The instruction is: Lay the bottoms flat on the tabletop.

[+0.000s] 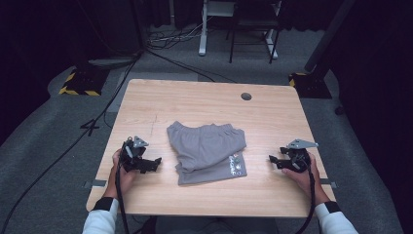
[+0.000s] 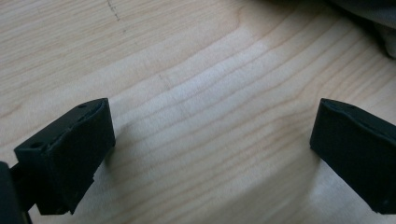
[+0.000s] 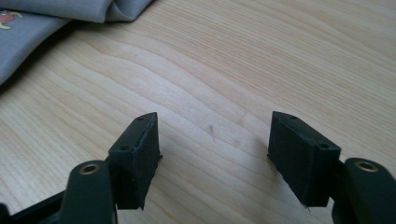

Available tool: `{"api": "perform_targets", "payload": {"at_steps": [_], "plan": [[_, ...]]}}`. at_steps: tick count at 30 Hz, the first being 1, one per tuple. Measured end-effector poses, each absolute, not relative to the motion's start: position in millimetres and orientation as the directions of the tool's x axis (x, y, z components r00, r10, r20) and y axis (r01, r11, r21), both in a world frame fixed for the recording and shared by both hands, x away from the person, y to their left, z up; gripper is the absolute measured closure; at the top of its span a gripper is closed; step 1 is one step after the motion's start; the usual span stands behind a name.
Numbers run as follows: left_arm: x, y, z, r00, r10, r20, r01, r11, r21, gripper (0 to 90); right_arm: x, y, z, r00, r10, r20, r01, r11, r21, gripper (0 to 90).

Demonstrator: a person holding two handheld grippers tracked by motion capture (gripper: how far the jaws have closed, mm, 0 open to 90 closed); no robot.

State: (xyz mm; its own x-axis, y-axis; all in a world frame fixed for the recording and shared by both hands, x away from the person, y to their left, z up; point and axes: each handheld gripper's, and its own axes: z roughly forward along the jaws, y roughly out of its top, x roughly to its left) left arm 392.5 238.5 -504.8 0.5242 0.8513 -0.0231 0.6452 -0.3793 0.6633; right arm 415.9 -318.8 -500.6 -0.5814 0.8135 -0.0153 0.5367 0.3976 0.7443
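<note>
The folded grey shorts (image 1: pixel 207 152) lie mid-table toward the near edge, soft, light and floppy, best pinched at a hem or folded edge, between the empty, wide-open left gripper (image 1: pixel 155 162) and right gripper (image 1: pixel 273 160).

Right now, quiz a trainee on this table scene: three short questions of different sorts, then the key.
1. True or false: the left claw is clamped on the grey shorts.
2. Which best describes the shorts? A) hanging off the table edge B) folded in the middle of the wooden table C) spread flat under the right claw
3. Fill in: the jaws of the right claw stand ____ with bare wood between them.

Key: 1 false, its jaws are open over bare wood; 2 B; 3 open.
</note>
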Motion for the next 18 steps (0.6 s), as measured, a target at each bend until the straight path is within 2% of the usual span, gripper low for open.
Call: {"api": "perform_targets", "payload": {"at_steps": [4,7,9,10,14,15,17,18], "plan": [[385,235,-505,0.555,0.831,-0.021,0.630,-0.405,0.663,0.0,414,-308,-500,-0.621,0.784,0.005,0.528,0.413,0.742,33.8],[380,229,-505,0.583,0.812,-0.015,0.615,-0.429,0.662,0.1,406,-275,-495,-0.710,0.704,0.011,0.470,0.463,0.751,33.8],[377,224,-504,0.600,0.800,-0.017,0.609,-0.442,0.659,0.1,404,-264,-493,-0.733,0.681,0.003,0.451,0.482,0.751,34.4],[374,221,-504,0.610,0.792,-0.016,0.601,-0.450,0.660,0.0,399,-243,-490,-0.785,0.619,-0.006,0.403,0.518,0.754,39.8],[362,205,-504,0.693,0.720,-0.025,0.552,-0.508,0.662,0.3,392,-213,-491,-0.838,0.545,-0.026,0.353,0.579,0.735,43.8],[358,192,-503,0.713,0.700,-0.026,0.531,-0.515,0.673,4.7,389,-200,-495,-0.858,0.513,-0.039,0.332,0.611,0.719,43.8],[357,186,-500,0.734,0.679,-0.026,0.508,-0.522,0.685,27.1,389,-196,-495,-0.861,0.508,-0.027,0.334,0.605,0.723,43.4],[357,179,-498,0.753,0.657,-0.028,0.487,-0.529,0.695,27.1,390,-193,-495,-0.861,0.508,-0.025,0.336,0.604,0.722,42.4]]}}
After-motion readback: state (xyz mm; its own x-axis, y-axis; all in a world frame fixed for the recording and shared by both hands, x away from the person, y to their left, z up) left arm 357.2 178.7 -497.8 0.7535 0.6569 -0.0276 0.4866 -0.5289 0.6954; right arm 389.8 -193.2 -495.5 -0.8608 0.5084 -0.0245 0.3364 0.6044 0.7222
